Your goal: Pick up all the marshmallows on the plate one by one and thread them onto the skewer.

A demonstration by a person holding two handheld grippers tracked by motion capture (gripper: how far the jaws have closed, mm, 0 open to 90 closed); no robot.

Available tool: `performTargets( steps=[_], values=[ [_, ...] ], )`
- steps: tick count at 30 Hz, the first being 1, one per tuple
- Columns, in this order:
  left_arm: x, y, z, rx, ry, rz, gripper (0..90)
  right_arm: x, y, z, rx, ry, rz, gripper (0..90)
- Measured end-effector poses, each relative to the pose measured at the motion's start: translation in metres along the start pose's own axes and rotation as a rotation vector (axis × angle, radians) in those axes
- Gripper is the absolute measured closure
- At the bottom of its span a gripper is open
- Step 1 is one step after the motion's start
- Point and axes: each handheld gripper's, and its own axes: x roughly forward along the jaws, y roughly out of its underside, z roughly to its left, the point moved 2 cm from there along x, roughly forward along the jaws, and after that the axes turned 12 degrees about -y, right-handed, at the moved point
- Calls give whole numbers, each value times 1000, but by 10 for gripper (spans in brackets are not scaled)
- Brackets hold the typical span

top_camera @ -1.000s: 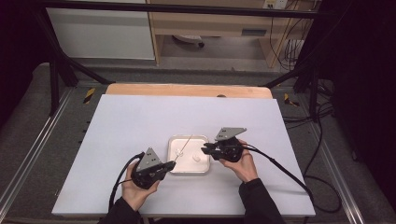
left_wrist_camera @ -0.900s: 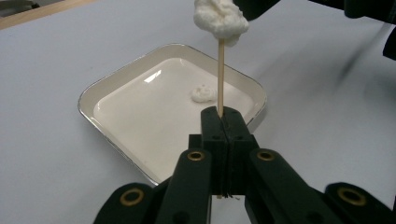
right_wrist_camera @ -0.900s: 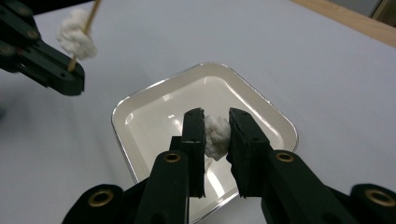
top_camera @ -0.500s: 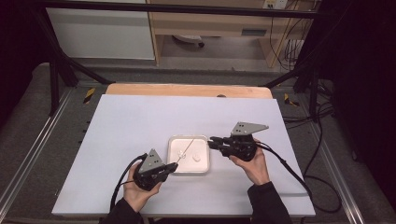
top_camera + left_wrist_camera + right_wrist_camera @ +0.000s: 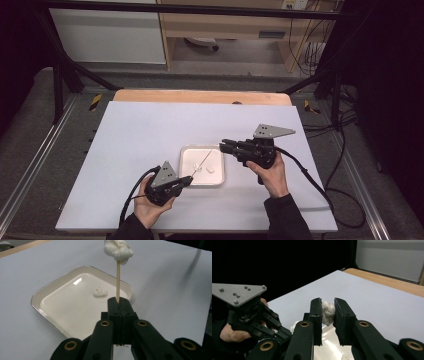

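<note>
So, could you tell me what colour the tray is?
Cream tray, clearest in the left gripper view.

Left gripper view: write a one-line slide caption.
Left gripper clamps a wooden skewer topped with a white fluffy lump above a white tray holding another piece.

We see a square tray (image 5: pixel 187 181) near the middle of the table (image 5: pixel 150 130). In the tray lies a cotton lump (image 5: pixel 211 169) toward its right side. Our left gripper (image 5: pixel 186 182) sits at the tray's near-left corner, and the skewer (image 5: pixel 202 163) clamped in it slants over the tray, with a cotton wad (image 5: pixel 118 250) on its tip. Our right gripper (image 5: pixel 223 145) hangs just past the tray's far-right corner, a cotton ball (image 5: pixel 328 312) between its jaws.
</note>
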Motion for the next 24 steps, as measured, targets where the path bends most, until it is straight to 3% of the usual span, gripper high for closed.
performTargets(
  steps=[11,24],
  values=[
    [-1,-1,-2,8,7,-6,892,14,3,-2,43,-45,-16,773],
    [-1,-1,-2,21,1,-5,892,16,4,-1,62,-82,-19,781]
  ],
)
